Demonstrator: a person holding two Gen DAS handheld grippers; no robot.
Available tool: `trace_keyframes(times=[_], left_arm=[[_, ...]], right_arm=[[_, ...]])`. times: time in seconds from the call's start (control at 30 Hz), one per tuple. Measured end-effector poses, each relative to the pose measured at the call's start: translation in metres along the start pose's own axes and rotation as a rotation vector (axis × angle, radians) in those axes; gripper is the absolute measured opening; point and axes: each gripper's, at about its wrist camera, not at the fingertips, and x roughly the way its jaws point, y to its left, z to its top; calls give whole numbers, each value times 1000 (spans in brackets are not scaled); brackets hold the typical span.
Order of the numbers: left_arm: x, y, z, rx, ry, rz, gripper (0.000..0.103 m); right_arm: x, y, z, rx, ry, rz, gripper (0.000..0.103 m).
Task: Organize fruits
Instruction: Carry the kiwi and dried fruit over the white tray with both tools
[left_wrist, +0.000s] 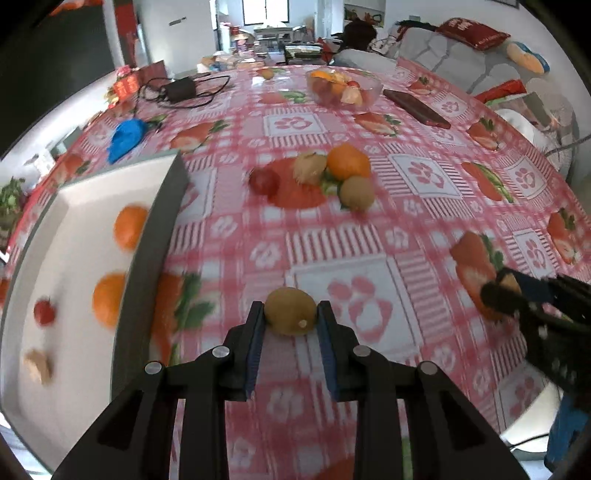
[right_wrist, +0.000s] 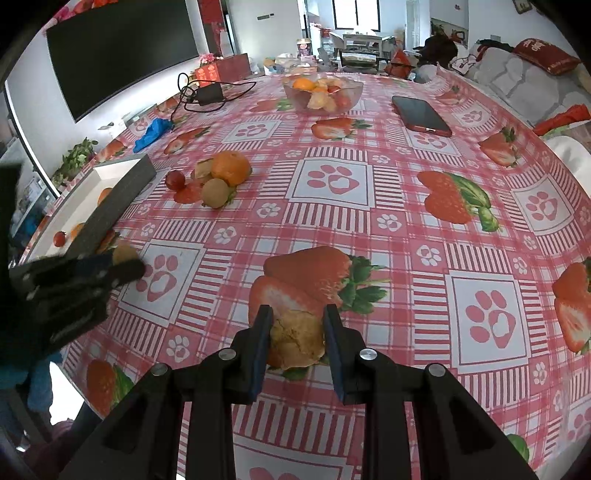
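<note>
Left gripper (left_wrist: 290, 317) clamped on a kiwi (left_wrist: 291, 311), right gripper (right_wrist: 298, 325) clamped on a pale, lumpy fruit (right_wrist: 297, 341)

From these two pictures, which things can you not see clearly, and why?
- Left wrist view: the fruits in the white tray are smeared by motion blur; the pale one cannot be named.
- Right wrist view: the tray's dark wall hides most of its inside.
- Right wrist view: the pale crumpled fruit in the right gripper is partly covered by the fingers; its kind is unclear.
- Both views: the glass bowl's contents are too far off to count.
</note>
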Motion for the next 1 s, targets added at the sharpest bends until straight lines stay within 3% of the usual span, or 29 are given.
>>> trace_keyframes(times=[0.53,1.0], left_arm=[[-14,16,-10,-82,10,-56,31],[-12,23,-15,-100,19,-67,31]], right_arm=[[-12,-18,-2,80,10,16,30],[-9,-12,-11,40,30,-29,30]])
